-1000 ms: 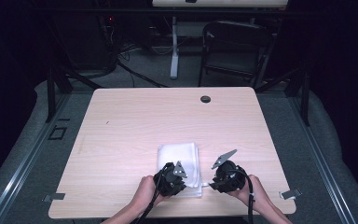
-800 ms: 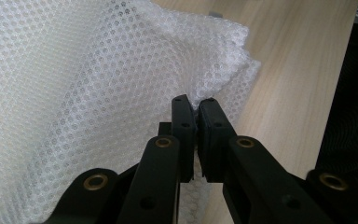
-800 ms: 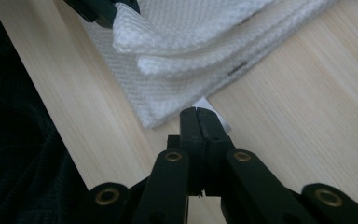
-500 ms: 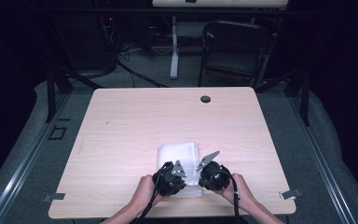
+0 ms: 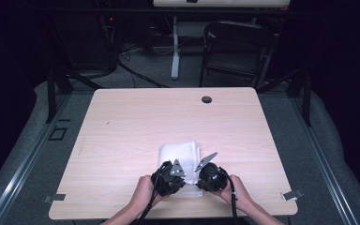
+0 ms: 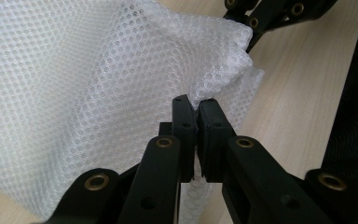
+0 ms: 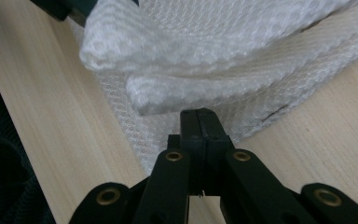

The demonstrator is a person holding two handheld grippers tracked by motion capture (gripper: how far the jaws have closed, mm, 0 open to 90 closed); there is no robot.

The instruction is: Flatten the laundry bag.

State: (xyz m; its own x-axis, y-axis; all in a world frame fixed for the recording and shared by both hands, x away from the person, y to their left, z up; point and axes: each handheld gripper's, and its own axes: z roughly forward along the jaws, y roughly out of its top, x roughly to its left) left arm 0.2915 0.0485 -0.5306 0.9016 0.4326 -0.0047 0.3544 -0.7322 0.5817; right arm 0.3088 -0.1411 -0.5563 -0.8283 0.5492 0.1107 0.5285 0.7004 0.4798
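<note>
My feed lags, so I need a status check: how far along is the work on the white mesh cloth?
Done: the white mesh cloth lies folded in layers on the table. In hand: the left gripper is shut on a cloth edge near its corner; the right gripper has just closed, and its jaws meet at the bottom layer's edge, though a pinch is unclear. Left, probably: lifting the near edge for another fold.

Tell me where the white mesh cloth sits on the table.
High view: the white mesh cloth lies folded near the table's front edge, centre, right before both tools.
</note>
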